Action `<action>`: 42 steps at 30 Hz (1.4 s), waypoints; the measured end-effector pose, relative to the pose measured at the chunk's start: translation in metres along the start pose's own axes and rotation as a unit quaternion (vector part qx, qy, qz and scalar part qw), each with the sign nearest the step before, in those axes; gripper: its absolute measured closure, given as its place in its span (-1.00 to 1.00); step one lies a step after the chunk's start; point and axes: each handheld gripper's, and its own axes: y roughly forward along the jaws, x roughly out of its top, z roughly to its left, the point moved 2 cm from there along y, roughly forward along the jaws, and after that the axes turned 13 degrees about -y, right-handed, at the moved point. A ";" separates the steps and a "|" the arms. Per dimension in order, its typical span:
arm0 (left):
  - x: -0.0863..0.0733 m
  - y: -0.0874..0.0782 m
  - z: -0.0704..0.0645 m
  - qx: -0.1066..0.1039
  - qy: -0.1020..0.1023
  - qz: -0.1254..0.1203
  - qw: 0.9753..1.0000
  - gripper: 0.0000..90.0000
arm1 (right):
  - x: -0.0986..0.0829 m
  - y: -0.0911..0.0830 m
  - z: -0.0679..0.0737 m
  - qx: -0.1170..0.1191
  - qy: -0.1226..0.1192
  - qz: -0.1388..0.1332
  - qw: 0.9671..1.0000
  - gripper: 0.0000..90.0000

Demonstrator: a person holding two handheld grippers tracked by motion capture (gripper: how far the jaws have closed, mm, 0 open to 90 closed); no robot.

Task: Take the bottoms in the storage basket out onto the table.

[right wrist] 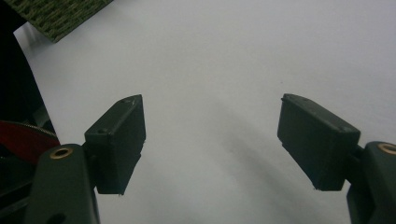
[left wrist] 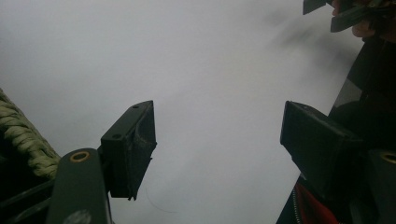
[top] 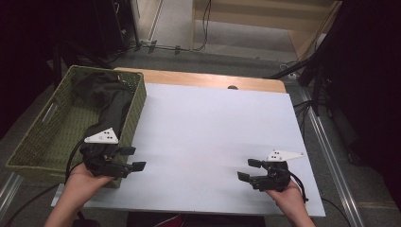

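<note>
A green woven basket (top: 33, 142) sits at the table's left edge with a dark cloth (top: 106, 99) heaped inside it and draped toward its near right corner. My left gripper (top: 134, 158) is held just outside that corner, low over the white table top (top: 213, 127), its jaws open and empty (left wrist: 217, 144). My right gripper (top: 249, 169) hovers near the front right of the table, also open with nothing between its jaws (right wrist: 210, 140). The basket's weave (left wrist: 21, 137) appears at the left edge of the left gripper view.
The white sheet covers a wooden table whose far edge (top: 208, 79) shows bare. Cables and stand legs (top: 302, 71) lie on the floor beyond and to the right. A basket corner (right wrist: 56, 16) shows at the top left of the right gripper view.
</note>
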 end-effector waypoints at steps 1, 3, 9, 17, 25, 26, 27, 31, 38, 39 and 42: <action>0.000 0.000 0.000 0.000 0.000 0.000 1.000 -0.39 | 0.000 0.000 0.000 0.000 0.000 0.001 1.000 -0.51; 0.000 0.000 0.000 0.000 -0.001 0.000 1.000 -0.39 | 0.000 0.000 0.000 0.001 0.000 0.001 1.000 -0.51; 0.000 0.000 0.000 -0.001 -0.001 -0.001 1.000 -0.39 | 0.000 0.000 0.000 0.001 -0.001 0.000 1.000 -0.51; 0.000 0.000 0.000 -0.001 0.001 0.000 1.000 -0.39 | 0.000 0.000 0.000 0.000 -0.001 0.001 1.000 -0.51; 0.000 0.000 0.000 0.000 0.000 -0.001 1.000 -0.39 | 0.000 0.000 0.001 0.002 -0.002 -0.001 1.000 -0.51; 0.000 0.000 0.000 0.000 0.000 -0.001 1.000 -0.39 | 0.000 0.000 0.002 0.003 -0.001 0.000 1.000 -0.51; 0.000 0.000 0.000 0.000 0.000 -0.001 1.000 -0.39 | 0.000 0.000 0.002 0.003 -0.003 -0.001 1.000 -0.51; 0.000 0.000 0.000 0.000 0.000 -0.001 1.000 -0.39 | 0.000 0.000 0.002 0.003 -0.001 0.000 1.000 -0.51; 0.000 0.000 0.000 0.000 0.000 -0.001 1.000 -0.39 | 0.000 0.001 0.002 0.002 -0.001 0.000 1.000 -0.51; 0.000 0.000 0.000 0.003 -0.001 0.000 1.000 -0.39 | 0.000 0.001 0.001 0.001 -0.001 -0.001 1.000 -0.51; 0.000 0.001 -0.002 0.014 0.005 0.002 1.000 -0.39 | 0.000 0.001 0.001 0.002 0.000 -0.001 1.000 -0.51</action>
